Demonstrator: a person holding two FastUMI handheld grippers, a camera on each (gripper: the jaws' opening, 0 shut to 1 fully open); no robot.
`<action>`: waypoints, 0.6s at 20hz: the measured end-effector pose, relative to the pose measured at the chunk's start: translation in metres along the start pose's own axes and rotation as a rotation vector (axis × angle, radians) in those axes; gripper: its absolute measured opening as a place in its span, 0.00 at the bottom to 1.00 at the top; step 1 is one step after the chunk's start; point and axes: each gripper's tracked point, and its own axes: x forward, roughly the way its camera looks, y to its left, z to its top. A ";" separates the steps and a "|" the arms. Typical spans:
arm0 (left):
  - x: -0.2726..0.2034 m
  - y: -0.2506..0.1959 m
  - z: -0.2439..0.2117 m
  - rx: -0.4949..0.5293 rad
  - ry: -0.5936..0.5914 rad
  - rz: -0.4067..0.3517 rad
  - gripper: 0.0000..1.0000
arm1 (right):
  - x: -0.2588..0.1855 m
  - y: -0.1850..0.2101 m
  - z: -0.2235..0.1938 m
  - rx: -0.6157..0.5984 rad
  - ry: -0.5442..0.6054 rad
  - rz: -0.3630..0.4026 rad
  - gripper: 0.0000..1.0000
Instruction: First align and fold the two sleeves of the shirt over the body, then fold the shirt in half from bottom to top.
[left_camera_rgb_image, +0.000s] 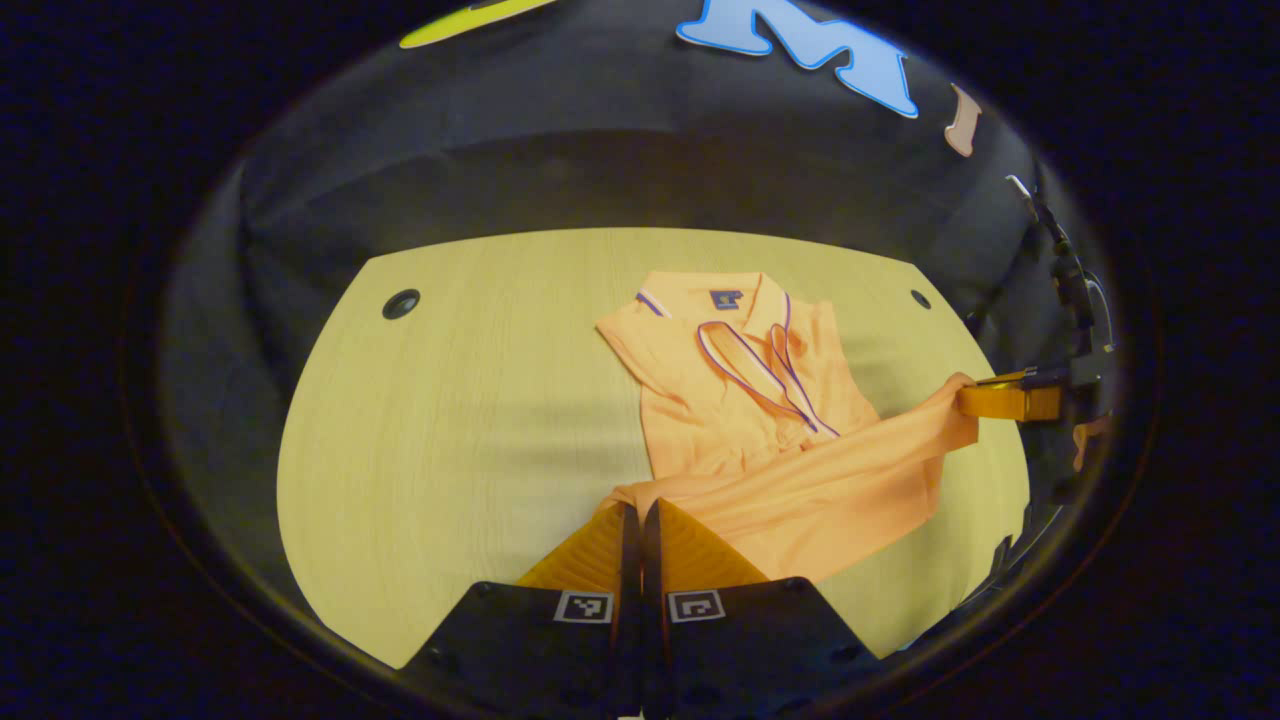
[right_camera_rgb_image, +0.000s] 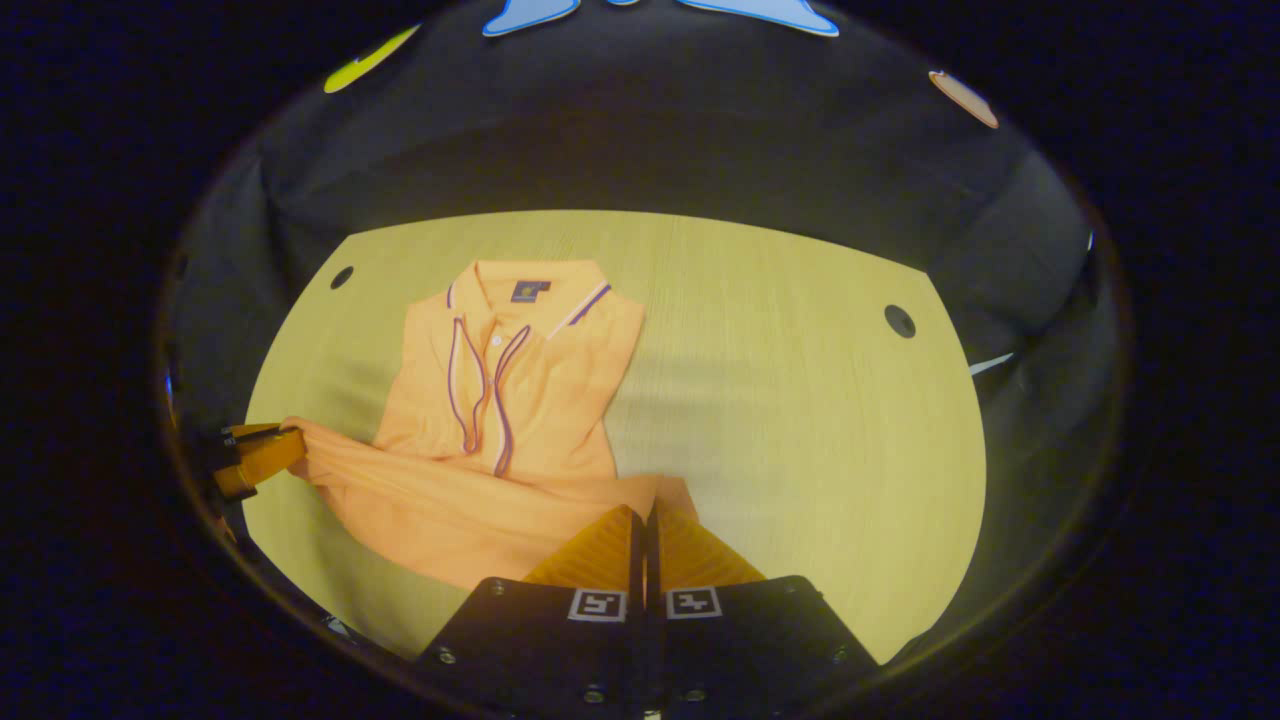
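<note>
Both grippers, left gripper (left_camera_rgb_image: 640, 520) and right gripper (right_camera_rgb_image: 645, 525), pinch the hem corners of the soft, limp orange polo shirt (left_camera_rgb_image: 745, 400) lying mid-surface toward the far edge of the pale wooden table (left_camera_rgb_image: 450, 430), and held there it should fold lightly.

One orange polo shirt (left_camera_rgb_image: 760, 400) lies on one wooden table (left_camera_rgb_image: 460, 420). Two round cable holes are counted in the table, one near each far corner (left_camera_rgb_image: 401, 303) (left_camera_rgb_image: 920, 298). Two grippers are present: the left gripper (left_camera_rgb_image: 640, 515) and the right gripper (right_camera_rgb_image: 645, 520).
</note>
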 end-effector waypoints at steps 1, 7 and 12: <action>0.004 0.000 0.011 0.005 -0.008 -0.001 0.06 | 0.005 0.001 0.011 0.014 -0.011 0.002 0.00; 0.031 -0.003 0.070 0.028 -0.052 -0.016 0.06 | 0.030 -0.006 0.063 0.091 -0.066 0.007 0.00; 0.059 -0.002 0.113 0.023 -0.092 -0.027 0.06 | 0.050 -0.011 0.110 0.104 -0.139 -0.006 0.00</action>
